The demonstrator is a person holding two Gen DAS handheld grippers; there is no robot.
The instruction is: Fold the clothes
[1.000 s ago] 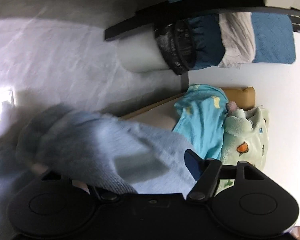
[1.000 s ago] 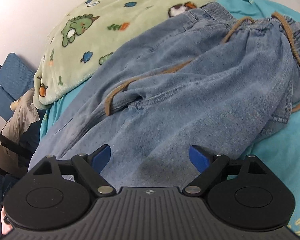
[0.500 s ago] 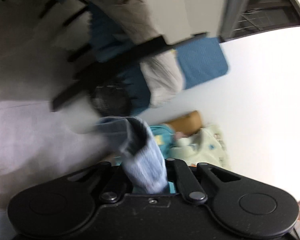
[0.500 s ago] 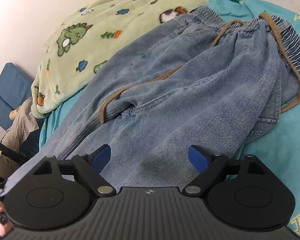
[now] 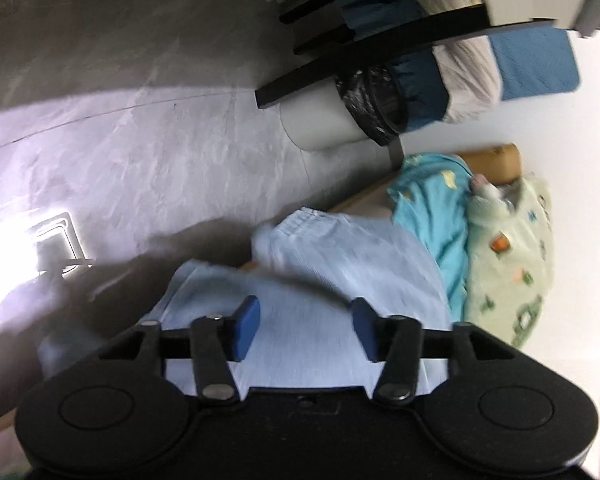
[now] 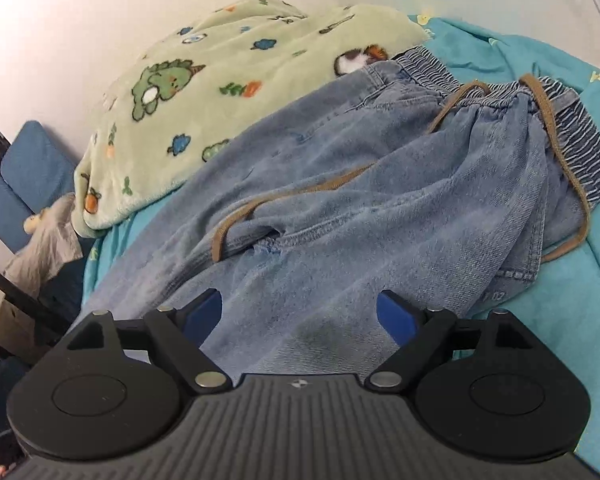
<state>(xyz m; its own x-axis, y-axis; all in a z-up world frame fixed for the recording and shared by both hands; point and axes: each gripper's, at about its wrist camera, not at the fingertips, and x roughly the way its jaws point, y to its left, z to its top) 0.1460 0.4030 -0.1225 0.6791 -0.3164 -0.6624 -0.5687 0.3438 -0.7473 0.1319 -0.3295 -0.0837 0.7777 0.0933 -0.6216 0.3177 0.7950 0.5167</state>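
Observation:
Light blue jeans [image 6: 360, 200] with a brown drawstring lie spread on a teal bed sheet [image 6: 560, 320], waistband at the upper right. My right gripper [image 6: 300, 310] hovers open just above one leg, nothing pinched between its blue pads. In the left wrist view a pale, blurred jeans leg [image 5: 340, 264] hangs over the bed's edge. My left gripper [image 5: 305, 318] is over it, its jaws opening. The cloth lies under and between the fingers, and the pads do not press on it.
A green dinosaur-print blanket [image 6: 220, 92] is bunched on the bed beside the jeans and by the wall. Past the bed's end stand a white bin [image 5: 320, 124] with a black liner and a dark-framed chair with blue cushions [image 5: 532, 64]. Grey floor [image 5: 140, 140] lies to the left.
Half a second ago my left gripper was shut on the jeans leg and lifted it; now its jaws stand apart and the leg lies below them. The right gripper rose slightly.

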